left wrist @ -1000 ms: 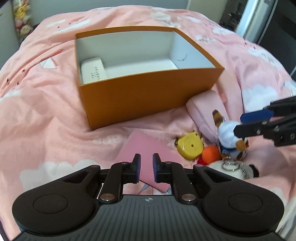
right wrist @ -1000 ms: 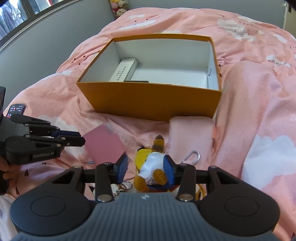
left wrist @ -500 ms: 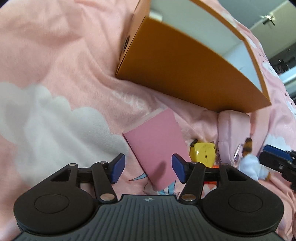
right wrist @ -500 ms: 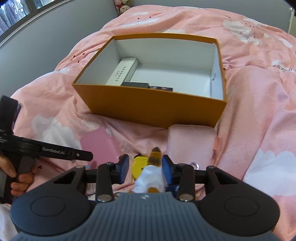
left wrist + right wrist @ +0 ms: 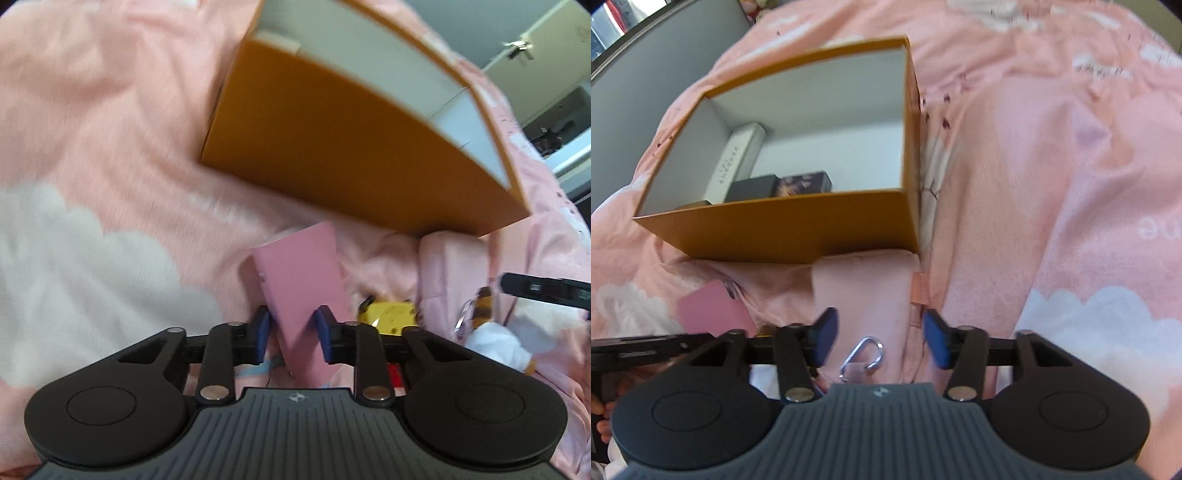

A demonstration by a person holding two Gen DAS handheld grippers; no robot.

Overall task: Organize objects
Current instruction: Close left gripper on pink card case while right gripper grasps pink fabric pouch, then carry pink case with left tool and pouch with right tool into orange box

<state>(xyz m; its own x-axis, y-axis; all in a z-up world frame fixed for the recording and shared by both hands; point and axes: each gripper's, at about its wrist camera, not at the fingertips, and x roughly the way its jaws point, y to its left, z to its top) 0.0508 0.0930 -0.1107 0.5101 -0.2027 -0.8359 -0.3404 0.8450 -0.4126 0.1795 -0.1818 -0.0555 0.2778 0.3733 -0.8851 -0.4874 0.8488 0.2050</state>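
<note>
Pink card [image 5: 301, 291], edges between closing fingers [image 5: 261, 328]

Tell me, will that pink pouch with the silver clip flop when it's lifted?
Probably. The pink pouch looks like soft, creased fabric, so it should sag. It seems light. Its silver clip may dangle. The right gripper, jaws just opening, straddles it.

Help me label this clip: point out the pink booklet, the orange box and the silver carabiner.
pink booklet [image 5: 303, 273], left wrist view, middle of its cover.
orange box [image 5: 798, 225], right wrist view, near outer wall.
silver carabiner [image 5: 862, 356], right wrist view, its metal loop.
</note>
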